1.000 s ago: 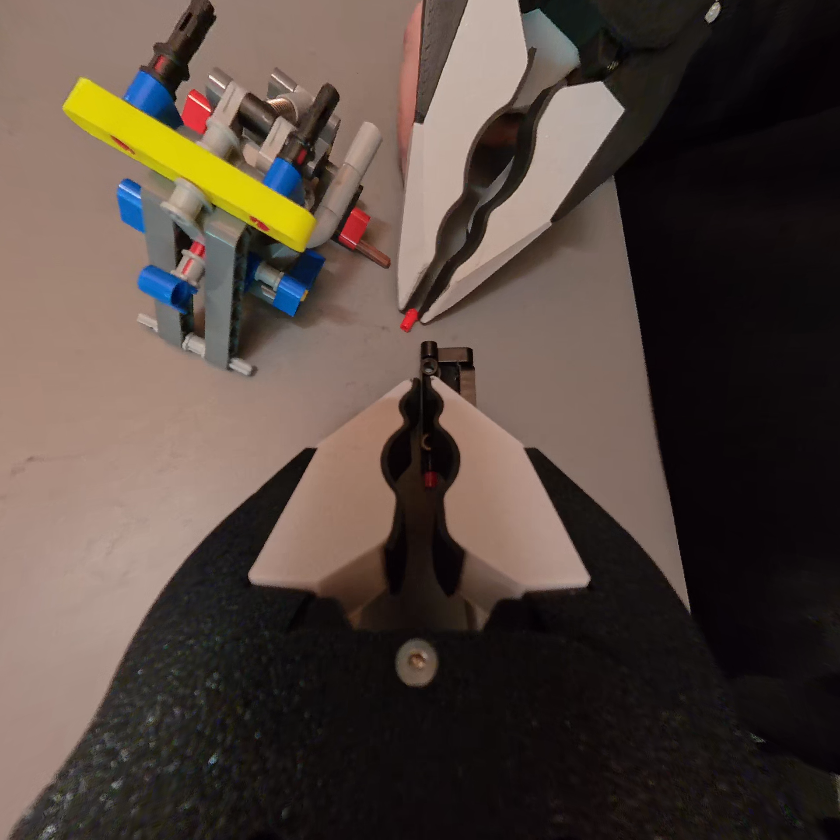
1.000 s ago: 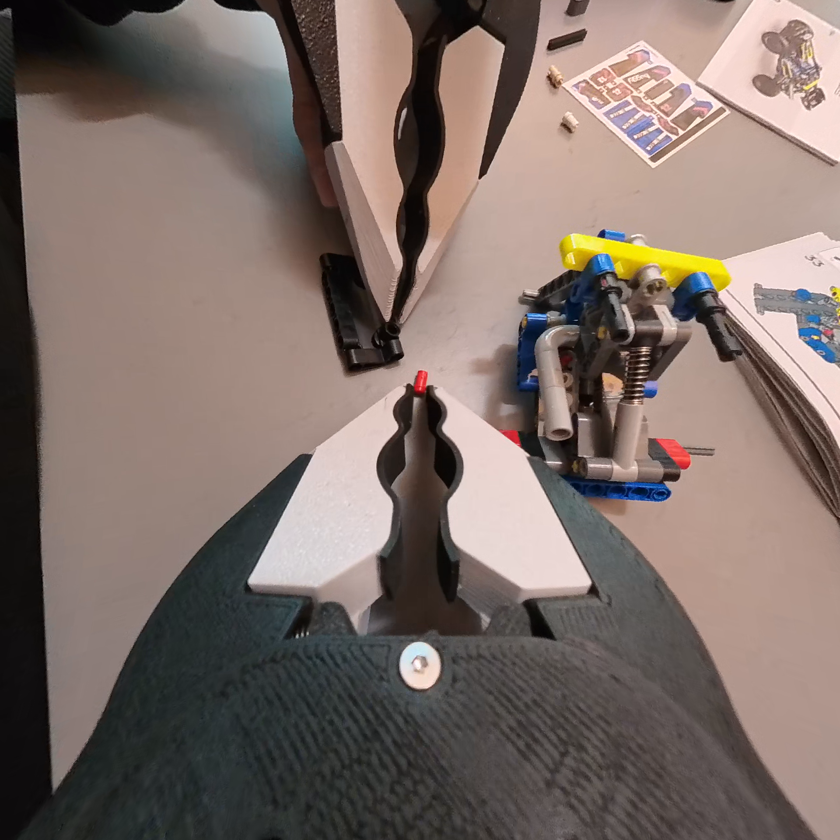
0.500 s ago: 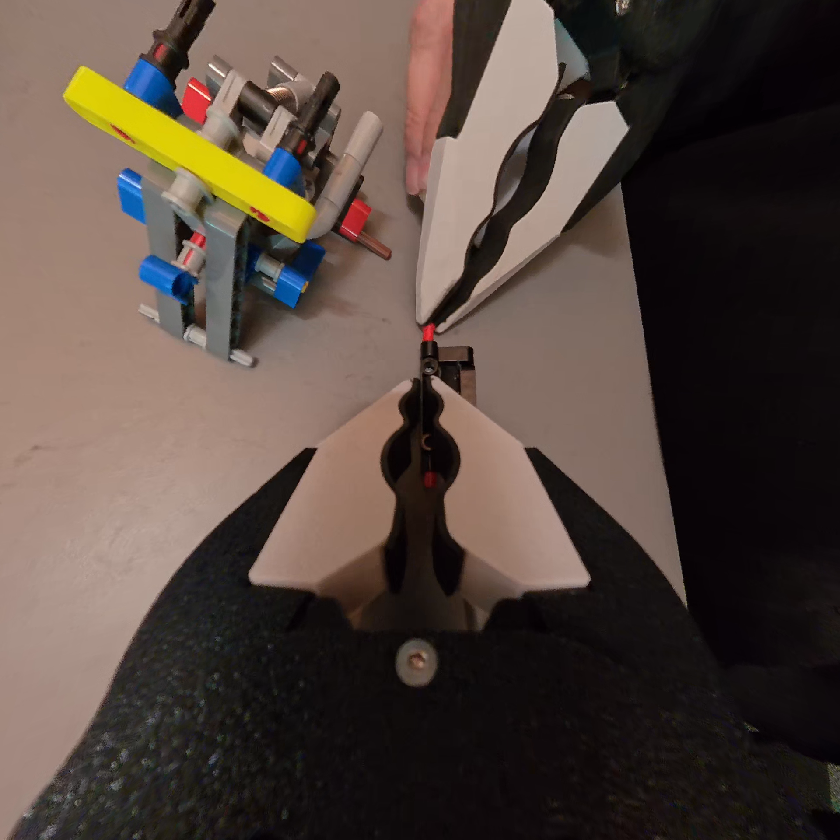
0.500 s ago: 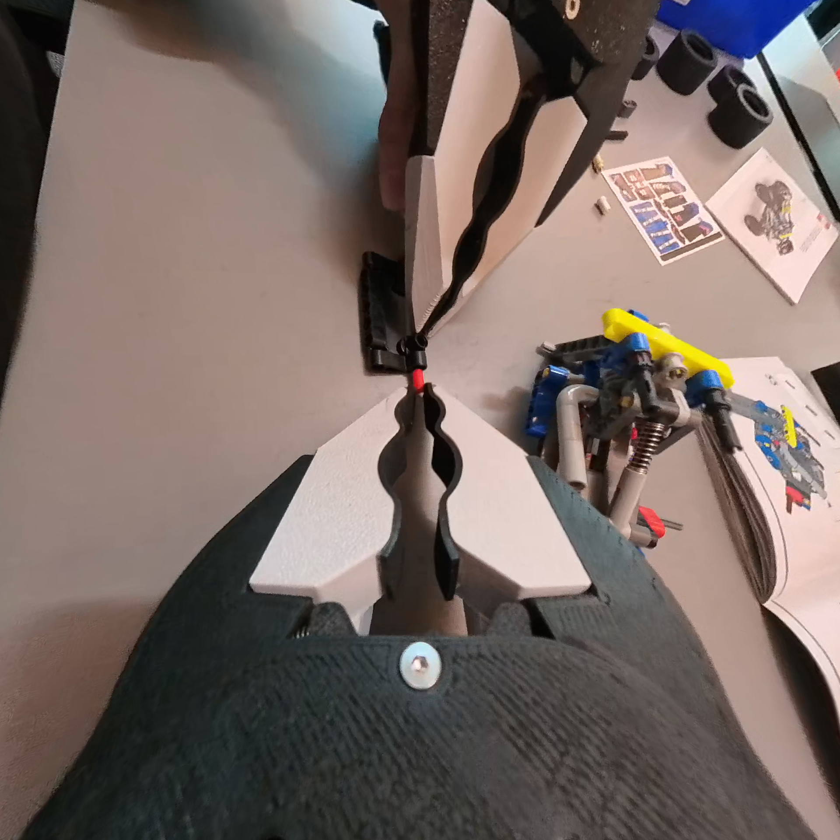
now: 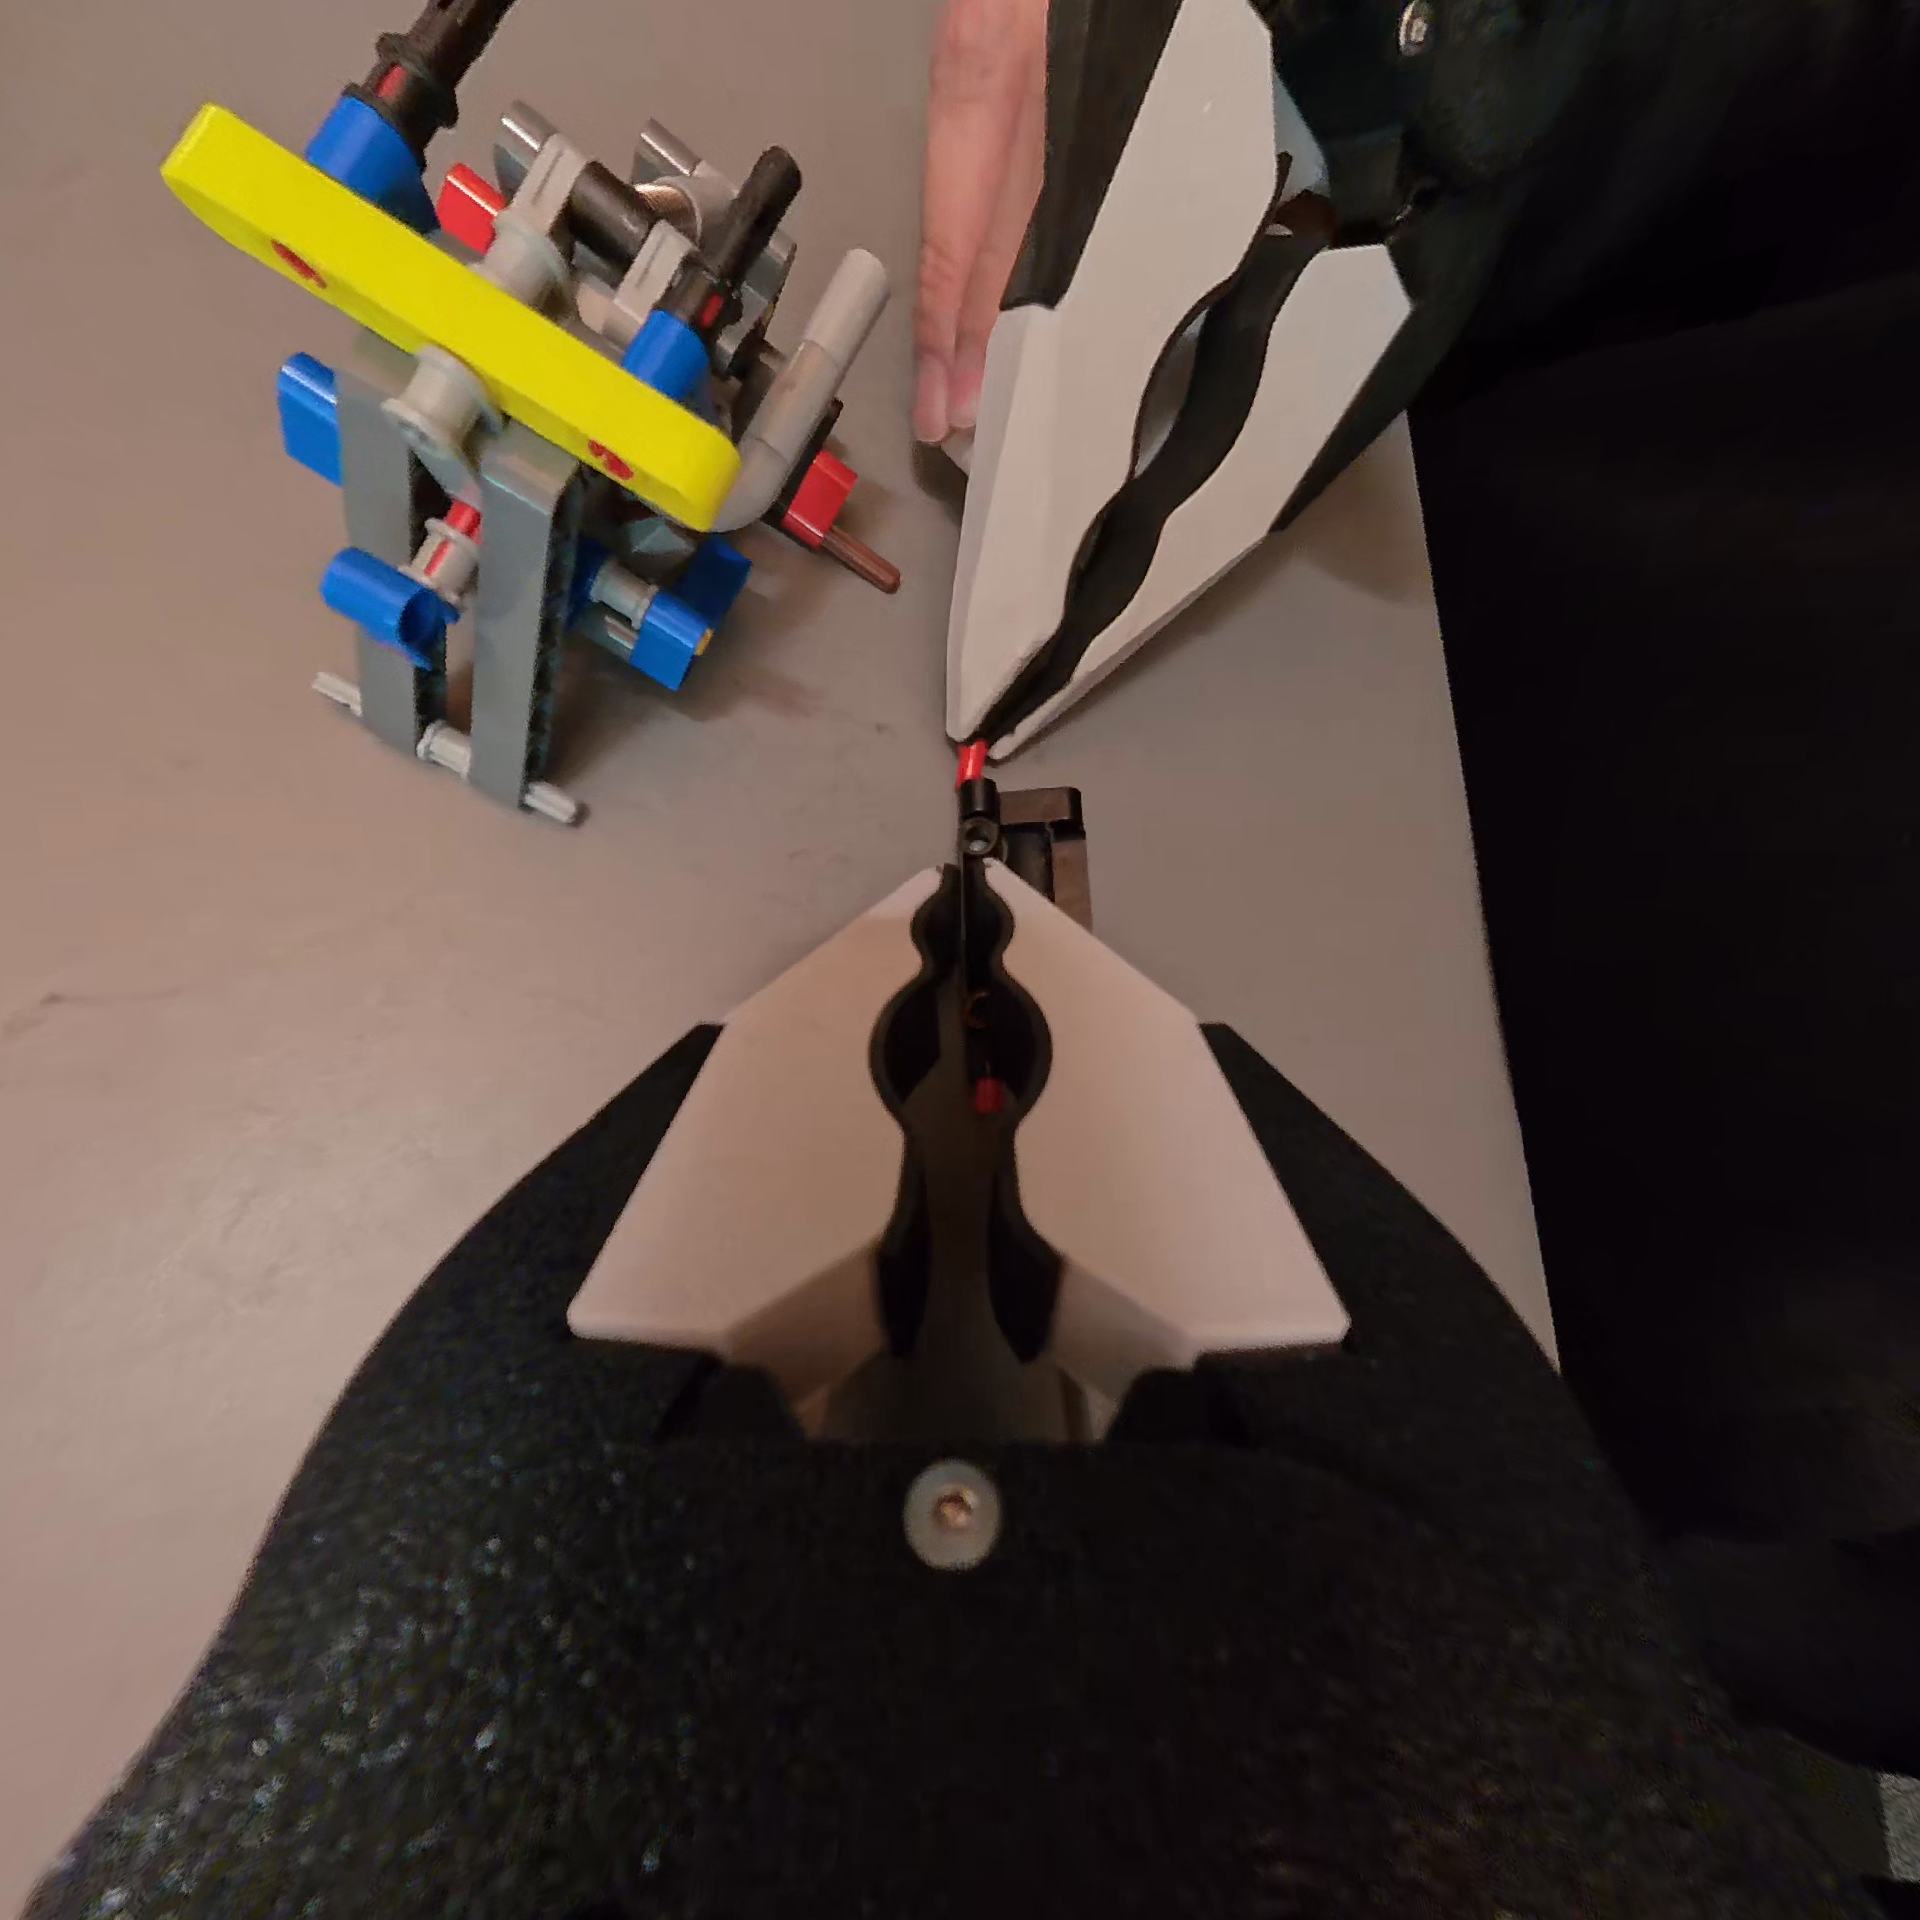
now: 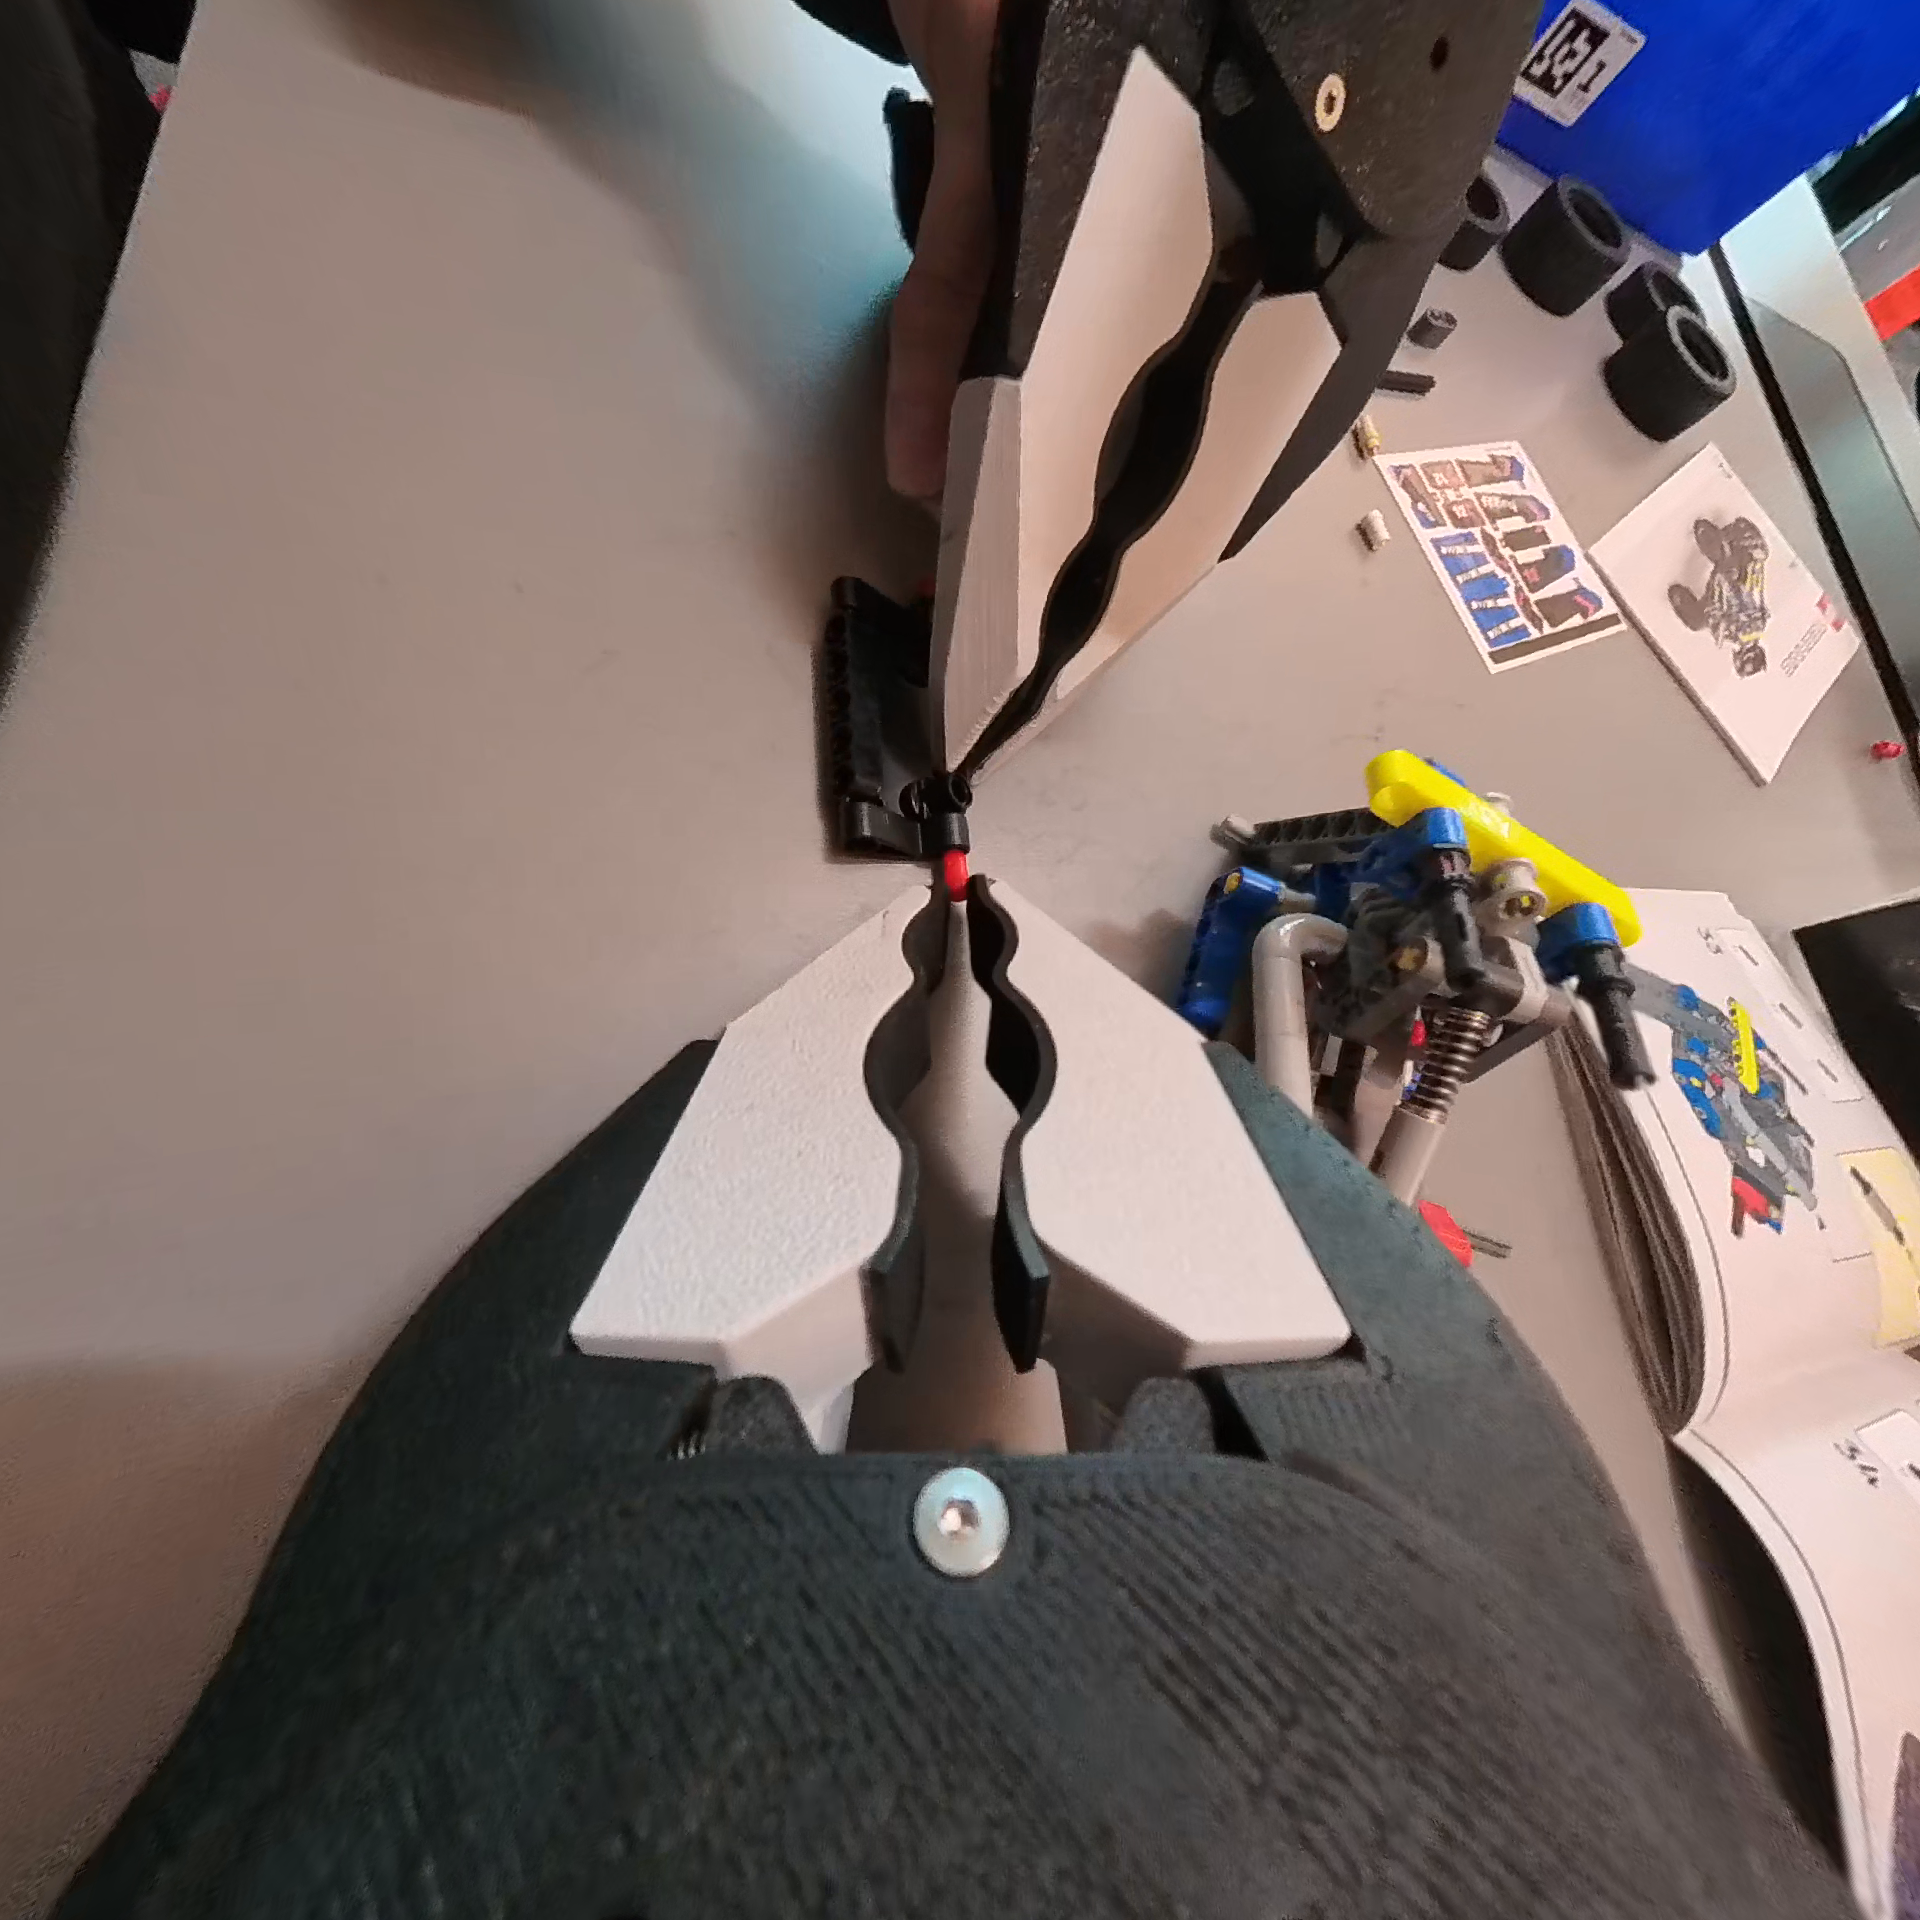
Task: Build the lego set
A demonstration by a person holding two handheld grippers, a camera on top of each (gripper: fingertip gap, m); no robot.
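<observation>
Left gripper [image 5: 968, 871] clamps a black connector piece [image 5: 977, 821] near the table's [image 5: 208, 1039] right edge; right gripper [image 6: 957, 896] pinches a red pin [image 6: 950, 871], its tip entering the connector's end hole. Judged best practice: keep pin and hole coaxial and push straight. Only the right wrist view shows black tyres [image 6: 1662, 364], sticker sheet [image 6: 1496, 551] and booklets [image 6: 1725, 613]; both show the toy assembly [image 5: 488, 436].

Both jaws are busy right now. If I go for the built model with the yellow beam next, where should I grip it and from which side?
Probably the yellow beam: it sits on top of the model, flat, straight and exposed. Come from above and close across its narrow width, between the blue connectors. The pins, spring and grey tube lower down look awkward to clamp.
</observation>
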